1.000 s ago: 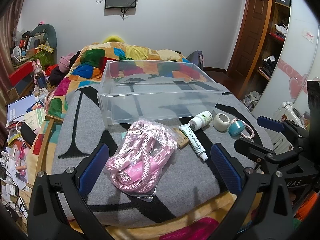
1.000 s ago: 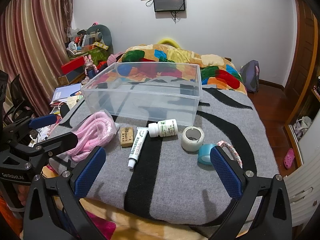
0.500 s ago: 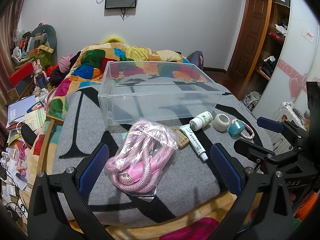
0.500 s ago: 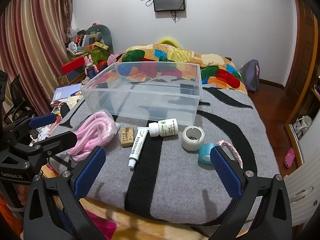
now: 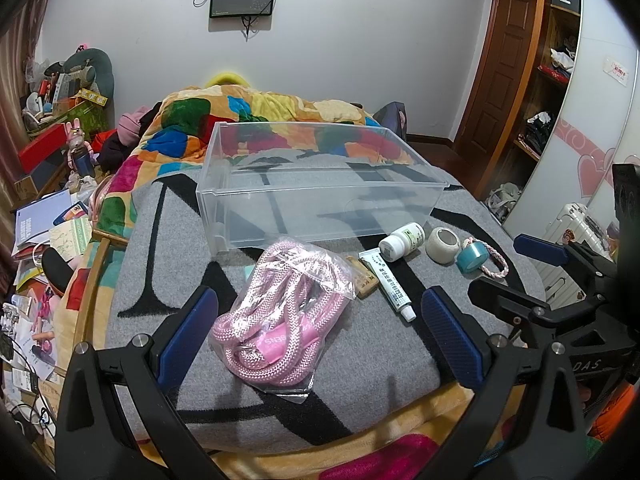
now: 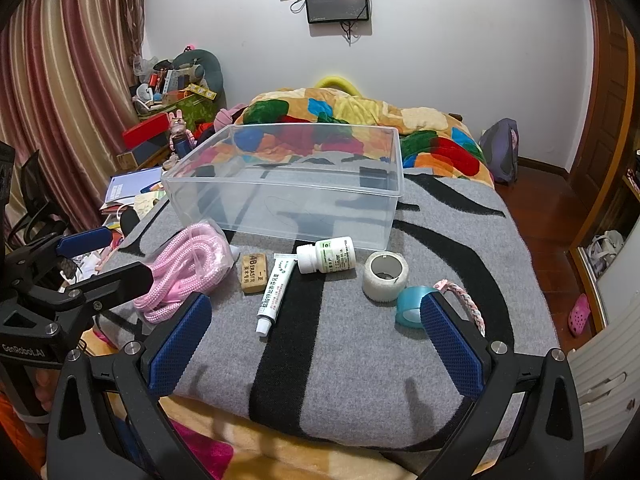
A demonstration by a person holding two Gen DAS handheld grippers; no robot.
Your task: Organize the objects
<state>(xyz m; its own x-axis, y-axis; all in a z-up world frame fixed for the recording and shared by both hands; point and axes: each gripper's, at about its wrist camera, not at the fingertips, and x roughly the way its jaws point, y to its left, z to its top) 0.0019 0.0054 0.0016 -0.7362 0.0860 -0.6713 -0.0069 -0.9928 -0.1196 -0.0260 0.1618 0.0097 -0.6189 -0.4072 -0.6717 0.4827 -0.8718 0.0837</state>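
A clear plastic bin (image 5: 320, 196) (image 6: 288, 196) stands empty on the grey blanket. In front of it lie a bagged pink rope (image 5: 280, 312) (image 6: 188, 268), an eraser (image 5: 366, 278) (image 6: 254, 273), a white tube (image 5: 390, 284) (image 6: 276, 292), a white pill bottle (image 5: 402, 241) (image 6: 328, 260), a white tape roll (image 5: 442, 241) (image 6: 385, 277), a blue tape roll (image 5: 472, 256) (image 6: 410, 306) and a braided bracelet (image 5: 494, 260) (image 6: 466, 300). My left gripper (image 5: 320, 332) is open, its fingers either side of the rope. My right gripper (image 6: 316, 340) is open near the blanket's front edge.
A colourful quilt (image 6: 360, 120) lies behind the bin. Cluttered papers and boxes (image 5: 44, 220) fill the floor at the left. A wardrobe and white suitcase (image 5: 572, 220) stand at the right.
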